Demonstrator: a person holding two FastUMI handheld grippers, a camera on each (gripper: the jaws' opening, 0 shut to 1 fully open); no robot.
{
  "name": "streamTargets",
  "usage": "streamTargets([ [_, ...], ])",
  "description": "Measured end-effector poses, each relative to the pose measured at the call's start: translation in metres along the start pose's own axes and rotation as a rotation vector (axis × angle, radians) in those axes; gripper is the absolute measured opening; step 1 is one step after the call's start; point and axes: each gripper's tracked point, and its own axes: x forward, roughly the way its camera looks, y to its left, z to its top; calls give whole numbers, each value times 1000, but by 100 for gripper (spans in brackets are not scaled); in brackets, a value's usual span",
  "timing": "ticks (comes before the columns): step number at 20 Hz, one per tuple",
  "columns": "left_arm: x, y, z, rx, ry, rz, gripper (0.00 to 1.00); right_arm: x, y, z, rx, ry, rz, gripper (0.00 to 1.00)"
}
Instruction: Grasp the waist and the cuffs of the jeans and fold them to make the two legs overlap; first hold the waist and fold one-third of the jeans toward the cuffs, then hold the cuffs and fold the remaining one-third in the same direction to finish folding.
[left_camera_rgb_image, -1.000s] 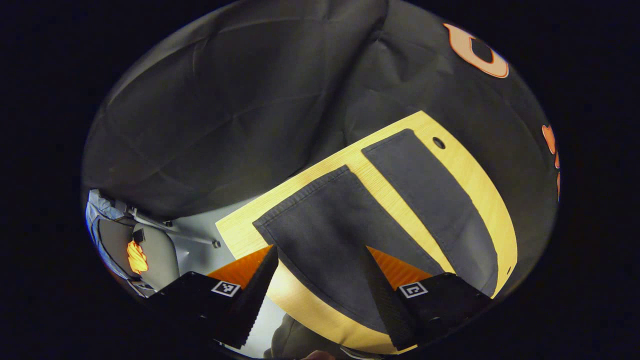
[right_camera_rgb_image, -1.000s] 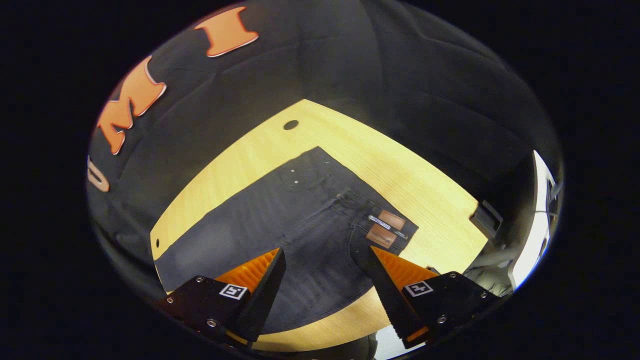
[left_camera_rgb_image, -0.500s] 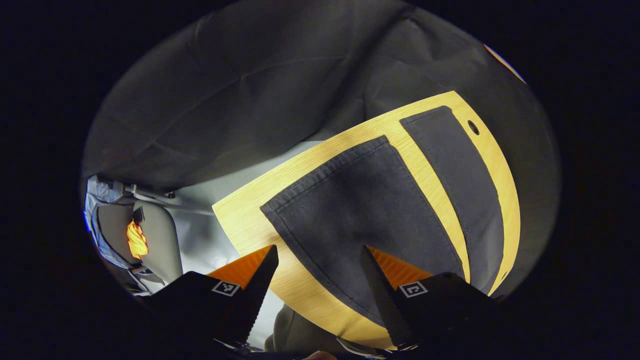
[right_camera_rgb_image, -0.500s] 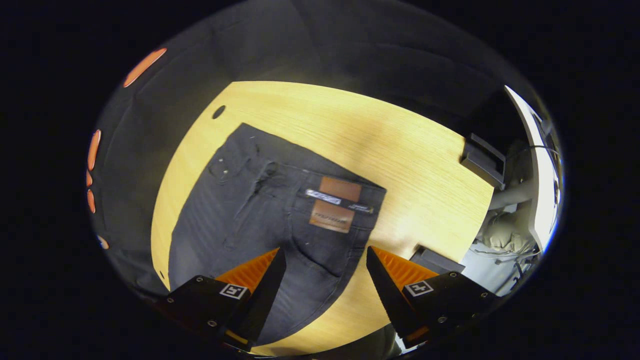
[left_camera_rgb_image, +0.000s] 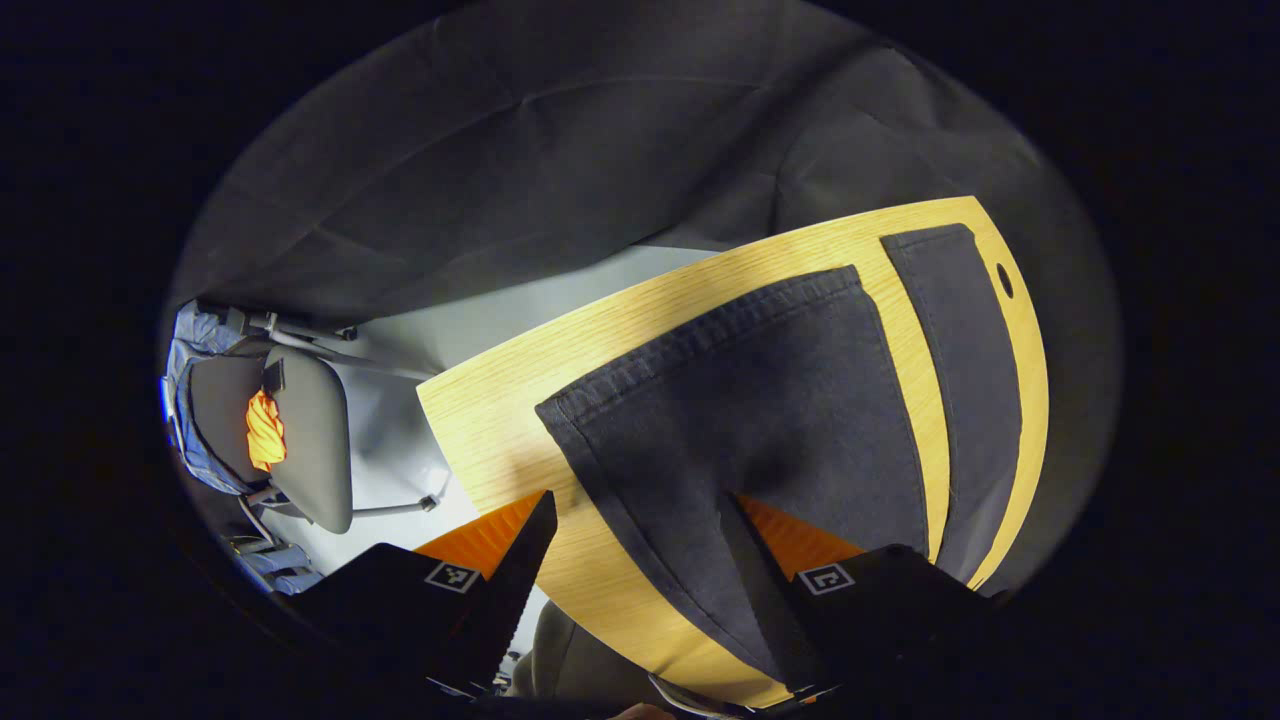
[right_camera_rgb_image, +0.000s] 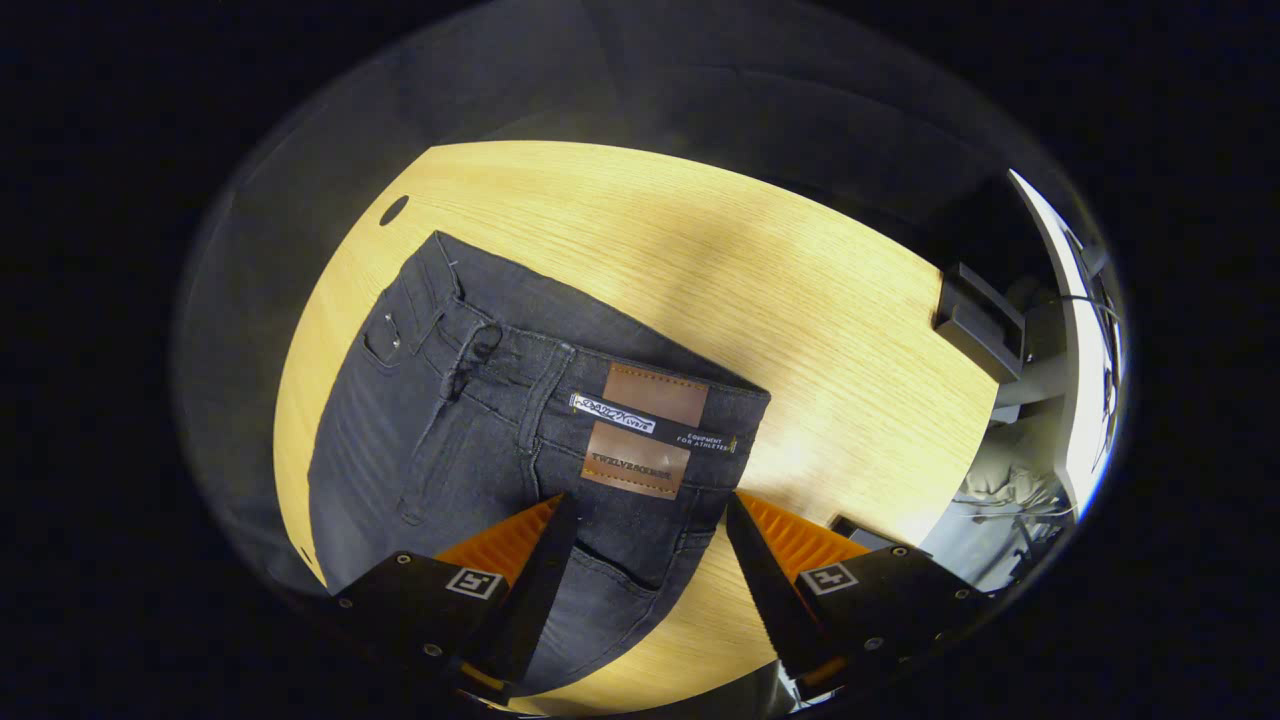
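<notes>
Both tools (left_camera_rgb_image: 635, 520) (right_camera_rgb_image: 650, 520) hover wide open, empty, above flat jeans (right_camera_rgb_image: 480, 420) edged by bare table (right_camera_rgb_image: 800, 300).

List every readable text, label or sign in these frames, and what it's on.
Nothing reads surely enough to quote.
Lower leather patch on the jeans waist: stamped word, too blurred.
White tag: script, unreadable.
Black strip: tiny print, too small.
Upper leather patch: blank.
Squares on left claw, right claw: patterns, no words.
</notes>
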Motion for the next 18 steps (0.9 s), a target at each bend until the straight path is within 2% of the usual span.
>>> streamTargets([
  [1, 7, -1, -1, -16, 12, -1, 99, 1, -2, 0, -15, 8, -24, 88],
  [3, 11, 1, 0, -22, 13, 47, 100, 3, -4, -1, -41, 27, -71, 83],
  [5, 9, -5, 2, -16, 6, 58, 96, 3, -2, 0, -55, 36, -85, 76],
  [6, 8, -7, 5, -12, -10, 60, 95, 5, -3, 1, -43, 30, -103, 70],
  [7, 8, -12, 6, -3, -17, 52, 94, 4, -5, 4, -18, 25, -111, 58],
  [8, 6, -17, 6, 29, -37, 40, 76, 4, -1, 4, -33, 17, -107, 52],
  [9, 7, -20, 9, 62, -74, 25, 72, 2, -1, 11, -28, -3, -77, 46],
  [11, 9, -29, 13, 73, -98, -16, 31, 4, 4, 5, 9, 1, -16, 24],
  [12, 10, -29, 17, 72, -132, -52, 11, 3, 7, 2, 57, 7, 47, 24],
  [13, 8, -34, 17, 69, -122, -94, 0, 3, 13, 5, 164, 28, 98, 16],
  [14, 5, -36, 19, 70, -129, -130, 1, 0, 17, 3, 242, 37, 158, 9],
  [16, -7, -45, 25, 48, -145, -205, 1, -8, 21, 6, 333, 34, 243, 9],
  [18, -24, -56, 31, 34, -172, -285, 1, -18, 21, 10, 345, 1, 279, 9],
])
